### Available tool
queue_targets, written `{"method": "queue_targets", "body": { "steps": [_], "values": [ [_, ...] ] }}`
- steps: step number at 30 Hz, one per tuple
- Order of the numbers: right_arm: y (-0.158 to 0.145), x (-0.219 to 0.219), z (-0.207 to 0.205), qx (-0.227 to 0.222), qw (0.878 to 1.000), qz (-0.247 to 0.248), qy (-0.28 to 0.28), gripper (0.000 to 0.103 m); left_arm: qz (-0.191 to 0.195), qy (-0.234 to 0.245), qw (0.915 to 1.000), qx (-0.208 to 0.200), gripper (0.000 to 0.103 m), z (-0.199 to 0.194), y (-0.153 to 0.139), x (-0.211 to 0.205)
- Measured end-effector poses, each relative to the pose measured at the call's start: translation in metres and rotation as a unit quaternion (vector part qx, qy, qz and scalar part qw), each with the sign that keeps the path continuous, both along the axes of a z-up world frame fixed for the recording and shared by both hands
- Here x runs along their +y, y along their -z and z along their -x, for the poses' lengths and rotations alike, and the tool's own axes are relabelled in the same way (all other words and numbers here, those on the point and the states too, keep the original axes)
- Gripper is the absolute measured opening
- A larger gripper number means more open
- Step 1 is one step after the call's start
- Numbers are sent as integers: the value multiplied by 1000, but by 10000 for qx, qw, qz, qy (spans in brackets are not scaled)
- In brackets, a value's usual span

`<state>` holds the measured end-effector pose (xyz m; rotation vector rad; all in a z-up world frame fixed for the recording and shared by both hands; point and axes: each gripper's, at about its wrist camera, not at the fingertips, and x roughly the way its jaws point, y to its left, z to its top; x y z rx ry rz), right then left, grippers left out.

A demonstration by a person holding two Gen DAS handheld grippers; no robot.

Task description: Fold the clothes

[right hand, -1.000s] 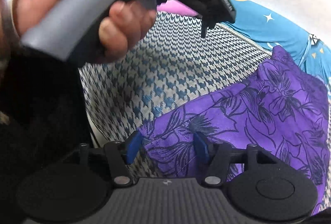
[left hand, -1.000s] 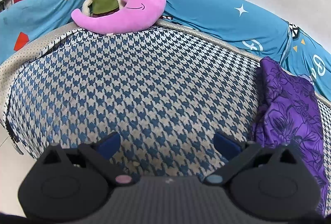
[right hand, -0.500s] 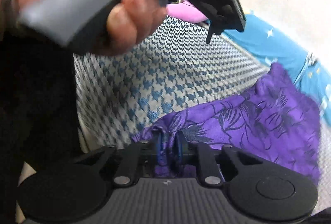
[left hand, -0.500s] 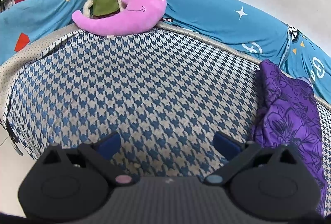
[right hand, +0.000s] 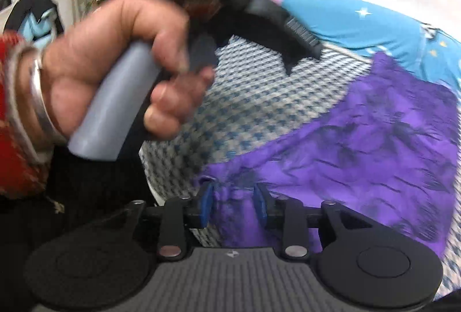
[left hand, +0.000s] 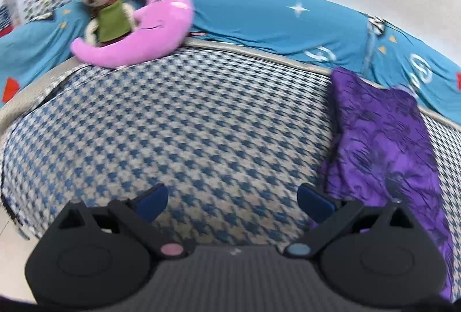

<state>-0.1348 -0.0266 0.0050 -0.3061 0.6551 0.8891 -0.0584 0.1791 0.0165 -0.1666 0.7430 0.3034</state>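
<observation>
Your right claw [right hand: 234,204] pinches the near corner of the purple garment [right hand: 374,144], whose length runs toward 1 o'clock. Your left claw [left hand: 232,201] is spread wide and empty; the garment lies at its 2 o'clock.

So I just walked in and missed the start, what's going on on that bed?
A person is folding clothes with a handheld gripper in each hand. The right gripper has a bunched edge of the purple floral garment between its fingers, at the near edge of the houndstooth blanket. The left gripper is open and empty above the blanket, just left of the garment. Plush toys sit at the back.
</observation>
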Motion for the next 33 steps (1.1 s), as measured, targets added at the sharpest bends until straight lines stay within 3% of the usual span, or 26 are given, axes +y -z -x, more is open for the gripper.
{"method": "queue_targets", "body": {
  "steps": [7, 14, 18, 26, 28, 30, 33],
  "values": [
    [-8, -58, 0, 40, 9938, 99, 1110, 34, 3, 741, 9972, 60, 100, -4, 14, -39],
    [-7, -114, -3, 266, 9740, 241, 2237, 45, 140, 1050, 9942, 191, 100, -8, 27, -59],
    [3, -137, -10, 722, 9626, 72, 2610, 45, 167, 1082, 9937, 217, 100, -9, 30, -65],
    [23, -150, -24, 1731, 9443, -612, 2733, 45, 118, 1112, 9934, 250, 100, -13, 34, -71],
    [28, -150, -25, 1816, 9387, -678, 2852, 40, 120, 1090, 9936, 269, 100, -14, 35, -71],
    [28, -151, -25, 1846, 9370, -691, 2885, 15, 119, 1059, 9939, 299, 100, -15, 35, -72],
    [24, -157, -21, 1973, 9363, -851, 2778, 8, 43, 959, 9944, 430, 100, -16, 36, -72]
  ]
}}
